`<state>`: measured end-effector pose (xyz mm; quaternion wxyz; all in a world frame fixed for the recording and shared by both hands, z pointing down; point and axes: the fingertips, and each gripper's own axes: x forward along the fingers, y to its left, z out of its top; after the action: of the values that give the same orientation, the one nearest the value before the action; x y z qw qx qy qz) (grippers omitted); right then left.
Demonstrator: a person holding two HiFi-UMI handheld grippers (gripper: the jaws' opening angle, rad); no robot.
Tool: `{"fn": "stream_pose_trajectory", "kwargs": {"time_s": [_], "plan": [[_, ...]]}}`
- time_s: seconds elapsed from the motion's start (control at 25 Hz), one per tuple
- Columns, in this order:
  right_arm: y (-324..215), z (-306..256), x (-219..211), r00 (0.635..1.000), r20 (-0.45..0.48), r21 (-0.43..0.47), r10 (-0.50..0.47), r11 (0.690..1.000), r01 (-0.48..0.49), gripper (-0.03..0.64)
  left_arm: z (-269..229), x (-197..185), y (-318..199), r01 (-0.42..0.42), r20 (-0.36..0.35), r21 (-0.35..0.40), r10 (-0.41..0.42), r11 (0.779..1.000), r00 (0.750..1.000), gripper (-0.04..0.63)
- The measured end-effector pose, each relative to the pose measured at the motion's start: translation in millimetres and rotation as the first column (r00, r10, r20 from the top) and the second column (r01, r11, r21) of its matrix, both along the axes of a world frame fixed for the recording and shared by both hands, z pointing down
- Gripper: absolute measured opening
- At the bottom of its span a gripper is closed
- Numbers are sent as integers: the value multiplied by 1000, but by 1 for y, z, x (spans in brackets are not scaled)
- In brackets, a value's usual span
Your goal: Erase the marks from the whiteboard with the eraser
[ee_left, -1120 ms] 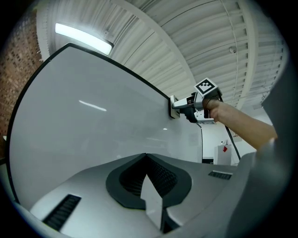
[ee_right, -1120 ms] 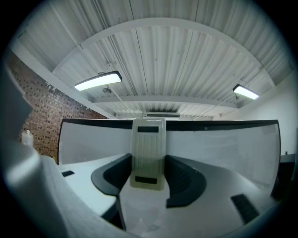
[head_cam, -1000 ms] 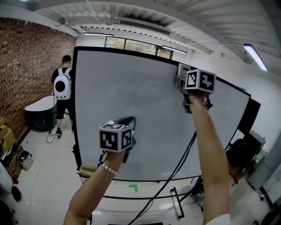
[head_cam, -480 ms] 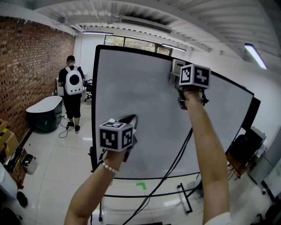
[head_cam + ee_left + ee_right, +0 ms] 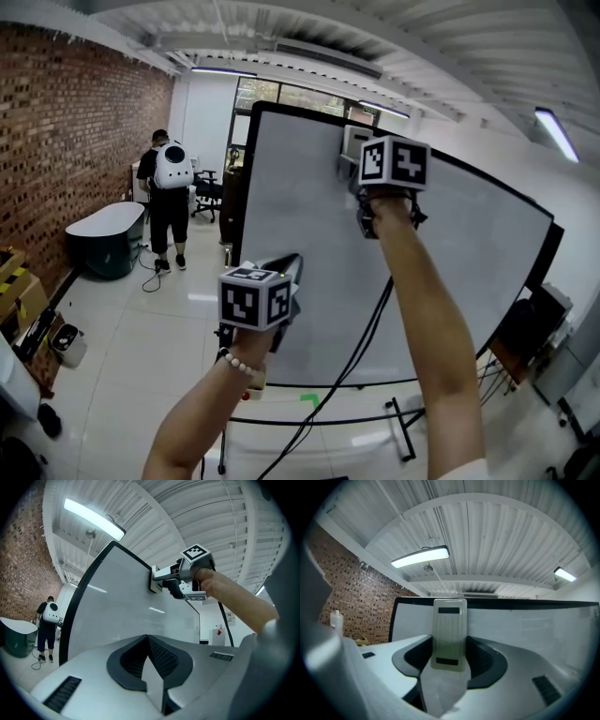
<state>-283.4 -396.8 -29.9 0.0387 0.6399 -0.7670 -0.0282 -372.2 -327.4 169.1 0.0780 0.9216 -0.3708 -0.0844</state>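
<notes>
The big black-framed whiteboard [image 5: 309,244] stands upright ahead of me, and I make out no marks on its grey-white face. My right gripper [image 5: 362,161] is raised to the board's upper left part and is shut on a pale grey eraser [image 5: 352,144] pressed flat to the surface. In the right gripper view the eraser [image 5: 449,634] stands upright between the jaws of the gripper [image 5: 449,644], with the board [image 5: 525,620] behind it. My left gripper [image 5: 289,264] hangs lower, close to the board, shut and empty [image 5: 148,638]. Its view shows the eraser [image 5: 156,577] against the board [image 5: 117,616].
A person with a white backpack [image 5: 172,192] stands at the far left by a rounded dark tub [image 5: 105,236]. A brick wall [image 5: 66,150] runs along the left. Black cables [image 5: 361,347] hang from my arms over the board's stand legs [image 5: 403,427]. Boxes [image 5: 19,300] sit low left.
My right gripper has slid the eraser leftwards along the upper part of the board, nearer its left edge. The left gripper has stayed low in front of the board.
</notes>
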Motion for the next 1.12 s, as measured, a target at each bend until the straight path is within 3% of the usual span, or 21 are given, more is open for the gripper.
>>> {"fn": "stream_pose_trajectory", "kwargs": {"time_s": [0.16, 0.44, 0.84, 0.96, 1.12], "plan": [[-4, -1, -54, 999, 6, -6, -52, 999, 53, 251, 1, -21, -2, 16, -19, -8, -16, 1000, 1000, -12], [-12, -10, -124, 999, -17, 27, -51, 998, 52, 251, 2, -79, -10, 91, -60, -27, -92, 996, 994, -12], [-11, -3, -168, 995, -10, 69, -98, 993, 98, 251, 6, -121, -11, 153, -95, -49, -157, 987, 983, -12], [-6, 23, -175, 994, 30, 94, -102, 991, 99, 250, 17, -143, -15, 154, -96, -62, -160, 986, 982, -12], [-7, 70, -183, 994, 10, 80, -111, 991, 110, 251, 23, -152, -18, 156, -91, -65, -162, 986, 983, -12]]}}
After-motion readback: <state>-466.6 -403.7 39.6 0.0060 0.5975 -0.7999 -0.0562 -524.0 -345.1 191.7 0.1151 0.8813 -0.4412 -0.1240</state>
